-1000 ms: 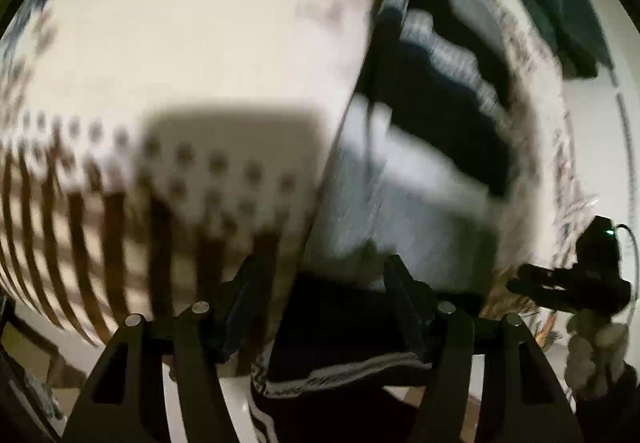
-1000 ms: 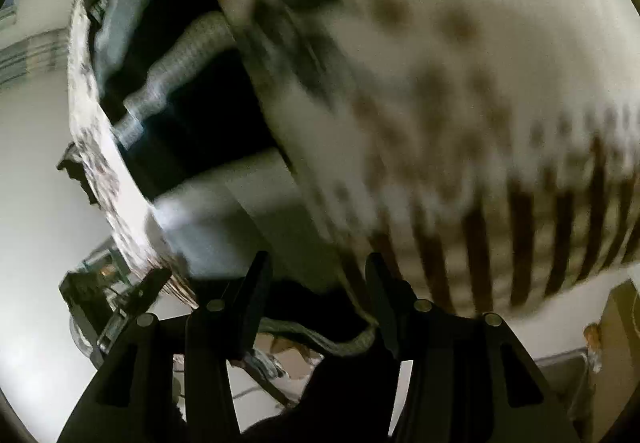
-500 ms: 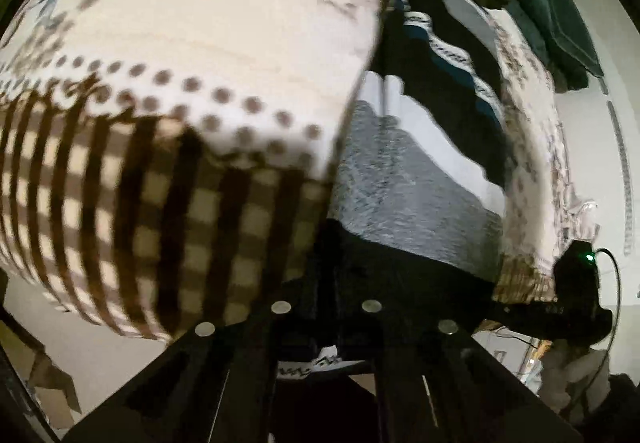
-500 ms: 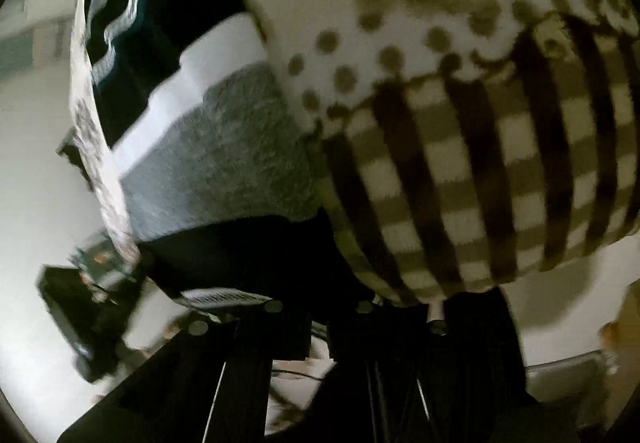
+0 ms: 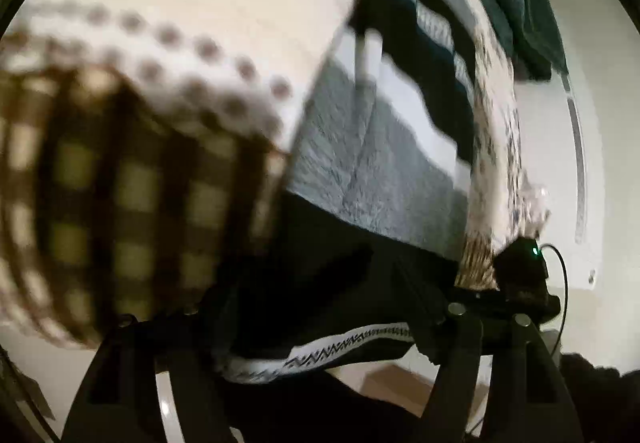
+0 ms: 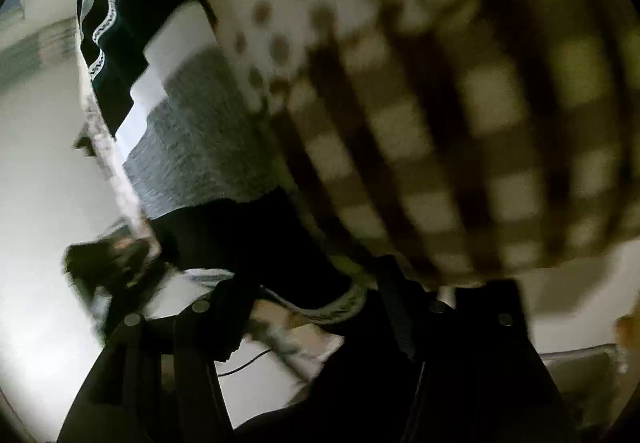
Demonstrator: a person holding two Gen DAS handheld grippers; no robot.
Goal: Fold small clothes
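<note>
Left gripper (image 5: 316,283) jaws opening around fuzzy striped garment (image 5: 372,171).

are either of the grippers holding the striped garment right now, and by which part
Neither grips it. Both the left gripper and right gripper have jaws opening, spread around the black hem of the striped garment, pads no longer pressing on it.

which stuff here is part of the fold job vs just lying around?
Job: striped garment on the bed, black hem between the opening jaws of the left gripper and right gripper.

Lying about: patterned bedspread, dark green cloth at the far end.
</note>
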